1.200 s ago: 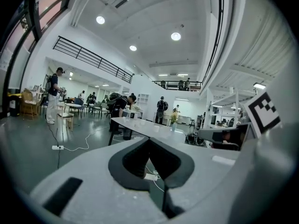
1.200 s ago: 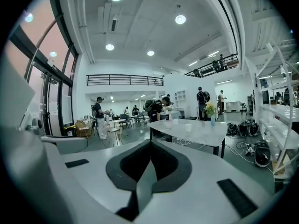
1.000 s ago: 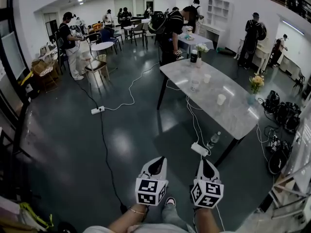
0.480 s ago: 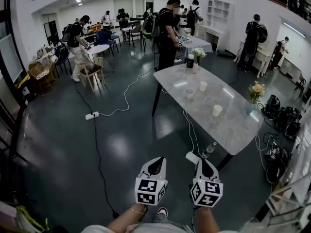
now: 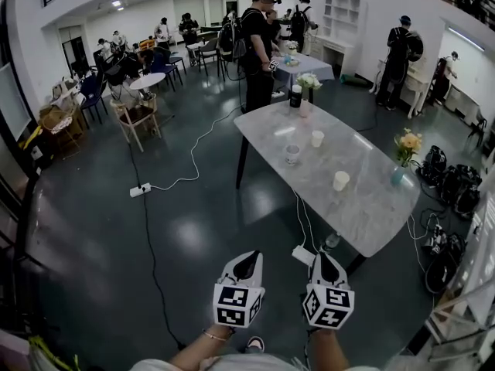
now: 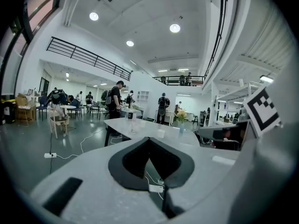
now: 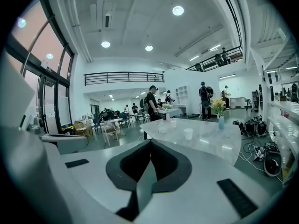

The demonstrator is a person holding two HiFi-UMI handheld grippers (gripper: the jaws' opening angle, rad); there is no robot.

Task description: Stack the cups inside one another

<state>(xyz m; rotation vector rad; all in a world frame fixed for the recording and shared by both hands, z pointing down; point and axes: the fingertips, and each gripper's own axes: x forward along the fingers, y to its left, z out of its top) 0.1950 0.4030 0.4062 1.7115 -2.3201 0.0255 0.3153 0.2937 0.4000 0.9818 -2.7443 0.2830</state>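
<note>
Three cups stand apart on the marble bench [image 5: 363, 207], none nested yet: near white cup [image 5: 341, 180] toward the near end, far white cup [image 5: 317, 138] further up, clear cup [image 5: 292, 154] off to their left. They are too small here to tell whether the clear one matches the white ones in size. The left hand-held gripper [image 5: 248, 260] and right hand-held gripper [image 5: 326, 258] are held low in front of the person, side by side, both aimed at the bench and well short of it. Each has its jaws fully closed with nothing between them. The step in hand reads as the approach, with no reach possible yet. To do it well, get square to the near end and spread the jaws before coming in. Take the near white cup by its wall with one gripper and steady the target cup with the other. Drop it in straight, not tilted. The power strip [image 5: 303, 255] and cable [image 5: 303, 207] lie on the floor by the near corner, a likely trip risk. The blue vase [image 5: 397, 175] stands near the right edge, so keep the right elbow off it. The dark bottle [image 5: 295, 96] at the far end is out of the way.
</note>
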